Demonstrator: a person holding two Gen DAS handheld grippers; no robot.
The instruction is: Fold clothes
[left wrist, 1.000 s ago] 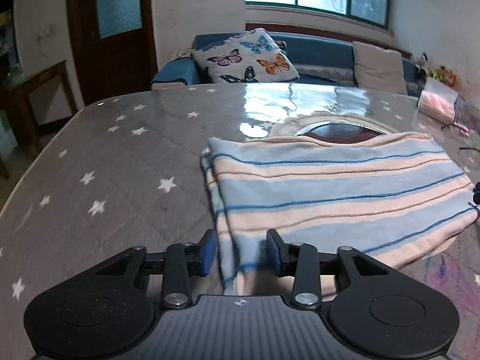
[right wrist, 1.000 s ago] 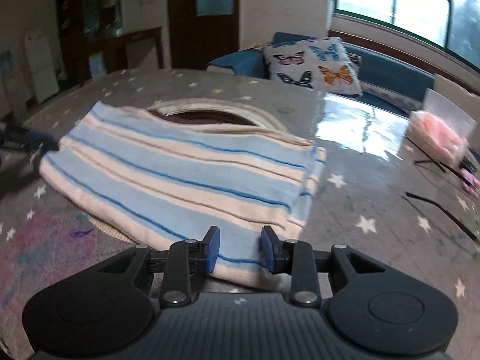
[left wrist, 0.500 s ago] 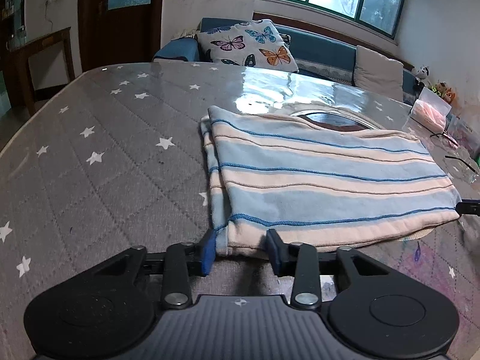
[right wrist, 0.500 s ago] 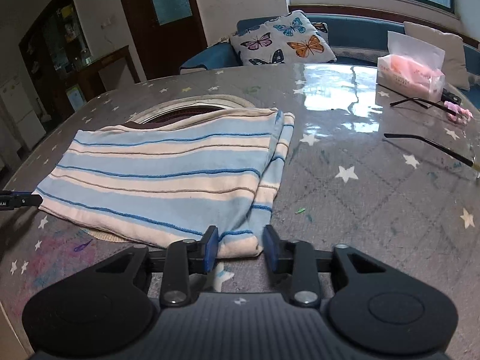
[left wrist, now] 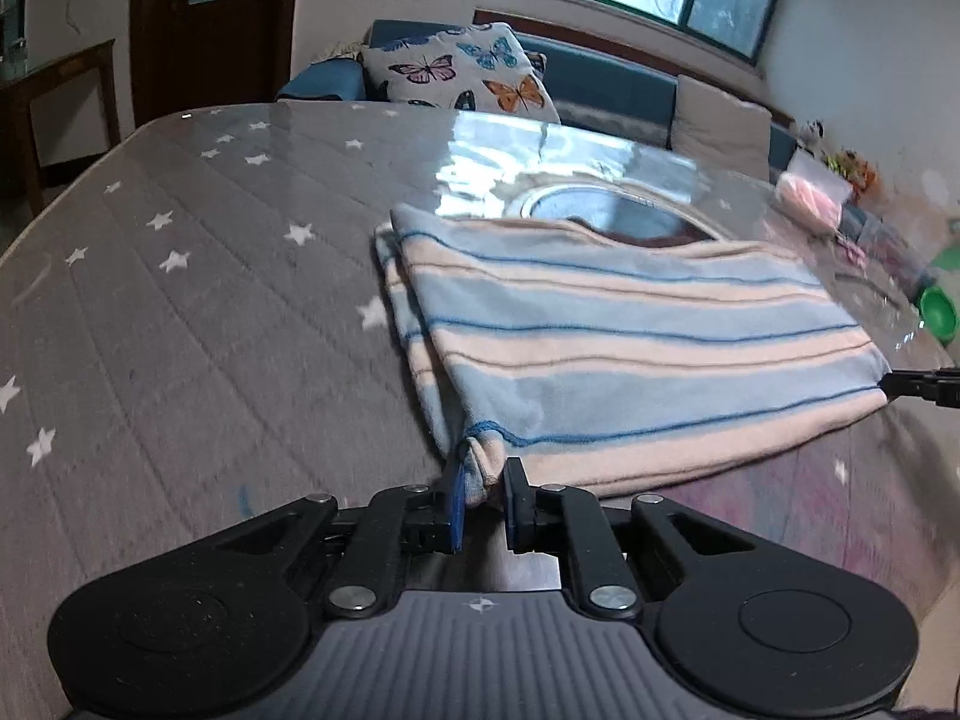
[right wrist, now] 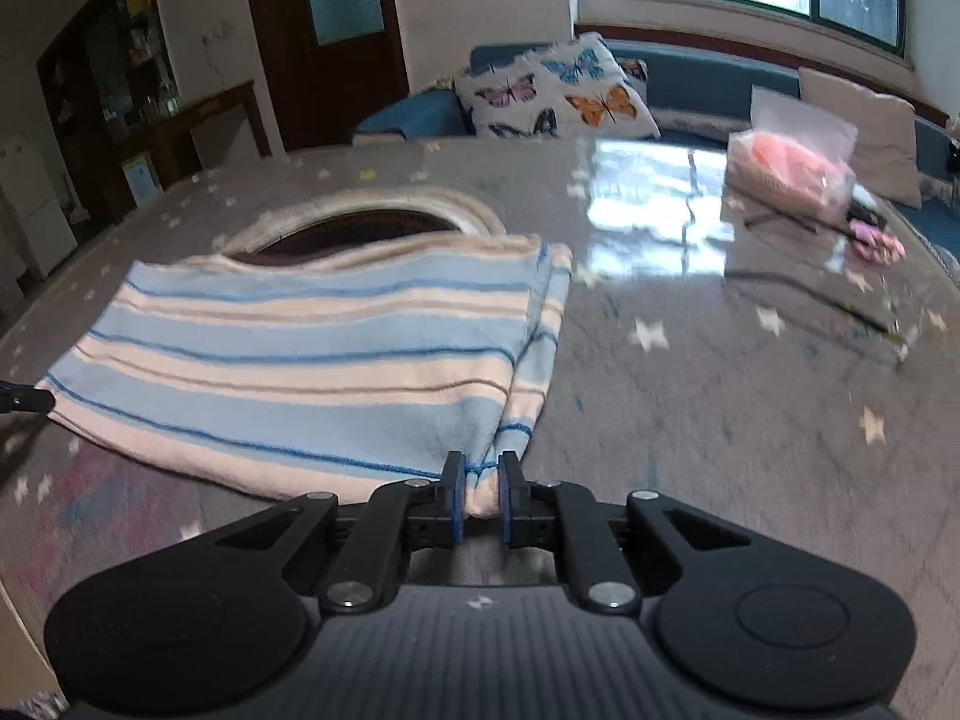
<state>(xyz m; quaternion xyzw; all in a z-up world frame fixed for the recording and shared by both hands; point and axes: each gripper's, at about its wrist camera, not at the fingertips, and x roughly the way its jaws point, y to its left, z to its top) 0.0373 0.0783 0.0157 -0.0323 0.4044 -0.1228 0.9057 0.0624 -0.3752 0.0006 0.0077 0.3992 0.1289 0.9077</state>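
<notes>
A blue and cream striped garment (left wrist: 630, 348) lies folded on the grey star-patterned table (left wrist: 180, 312). My left gripper (left wrist: 483, 501) is shut on its near left corner. My right gripper (right wrist: 481, 501) is shut on its near right corner; the garment (right wrist: 312, 360) spreads to the left in the right wrist view. The tip of the right gripper shows at the right edge of the left wrist view (left wrist: 924, 387), and the left one's tip at the left edge of the right wrist view (right wrist: 24, 399).
A round woven mat (right wrist: 372, 219) lies under the garment's far edge. A pink tissue pack (right wrist: 792, 171), dark thin rods (right wrist: 822, 300) and small items sit at the table's right side. A green object (left wrist: 937, 315) is at the right. A sofa with a butterfly cushion (left wrist: 456, 75) stands behind.
Both grippers have closed on the garment's near corners; half a second ago their jaws stood open around the cloth edge. The pinched corners now bunch up between the pads.
</notes>
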